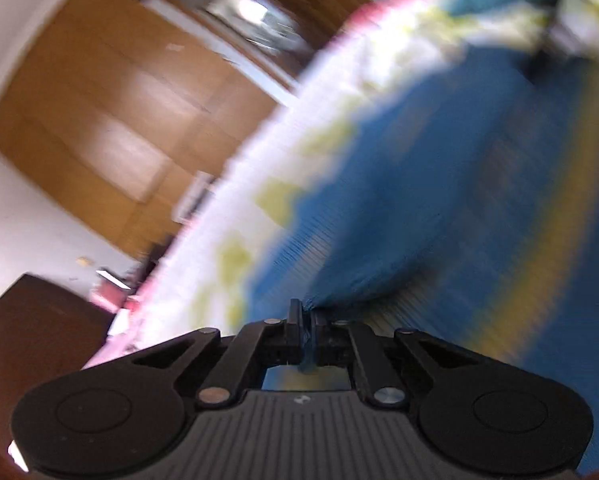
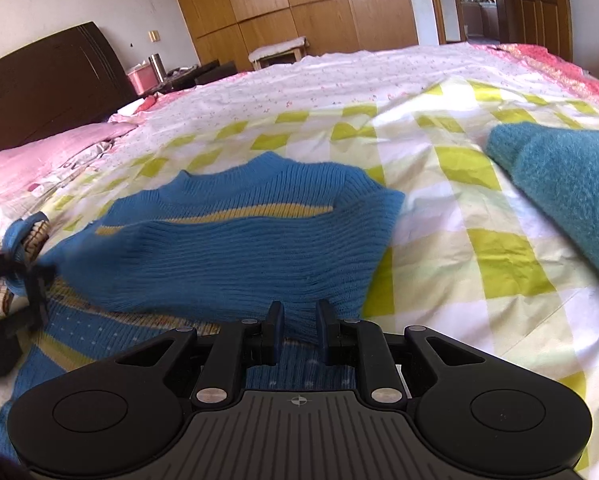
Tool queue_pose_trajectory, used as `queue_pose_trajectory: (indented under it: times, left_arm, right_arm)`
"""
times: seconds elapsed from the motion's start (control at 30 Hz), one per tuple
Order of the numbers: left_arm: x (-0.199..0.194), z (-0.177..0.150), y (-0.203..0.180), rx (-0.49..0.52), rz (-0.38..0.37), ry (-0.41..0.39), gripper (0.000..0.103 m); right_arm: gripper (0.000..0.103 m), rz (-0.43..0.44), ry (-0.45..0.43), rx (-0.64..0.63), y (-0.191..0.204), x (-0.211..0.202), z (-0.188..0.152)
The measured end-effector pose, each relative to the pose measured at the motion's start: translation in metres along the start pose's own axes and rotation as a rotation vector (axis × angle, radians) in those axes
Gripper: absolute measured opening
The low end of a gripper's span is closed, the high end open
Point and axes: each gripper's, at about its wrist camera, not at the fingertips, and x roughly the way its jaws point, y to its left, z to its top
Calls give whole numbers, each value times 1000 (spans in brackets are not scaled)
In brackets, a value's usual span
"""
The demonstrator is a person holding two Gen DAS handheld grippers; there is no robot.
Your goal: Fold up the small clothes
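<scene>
Left wrist view, blurred, blue sweater (image 1: 399,184) unlabelled

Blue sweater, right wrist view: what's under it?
The blue sweater lies on the checked sheet, its top folded over its lower dotted part. Whatever lies beneath the knit is hidden.

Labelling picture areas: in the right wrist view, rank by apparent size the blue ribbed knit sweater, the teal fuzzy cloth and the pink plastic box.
1. Blue ribbed knit sweater
2. Teal fuzzy cloth, cut off by the frame edge
3. Pink plastic box, far off, so its true size is unsure
</scene>
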Motion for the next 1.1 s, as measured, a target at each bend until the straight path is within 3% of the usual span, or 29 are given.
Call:
queue_pose_trajectory:
  times: [0.1,0.3,0.4,0.6,0.77,0.93,1.1]
  left_arm:
    - [-7,-9,-1,-7,-6,26,17]
    - [-2,-1,36,-218,7,65,19]
    - [-4,4,44,-310,-16,46,19]
    - [4,8,38,-342,-24,22,20]
    - [34,1,40,-308,24,115,23]
    - [39,-14,66,-416,75,179,23]
    - [15,-24,73,-535,49,146,23]
  right_arm:
    - [18,0,-9,-4,1,-3,2]
    - [18,-13,-28,-9,-3,-6,8]
    - [20,-41,-47,7,-9,-7,17]
    - [21,-44,-39,-30,-9,13,34]
    - [18,-90,4,-21,-19,36,35]
    - [18,-129,-16,-28,-19,28,32]
    - [21,-95,-71,-65,-3,7,20]
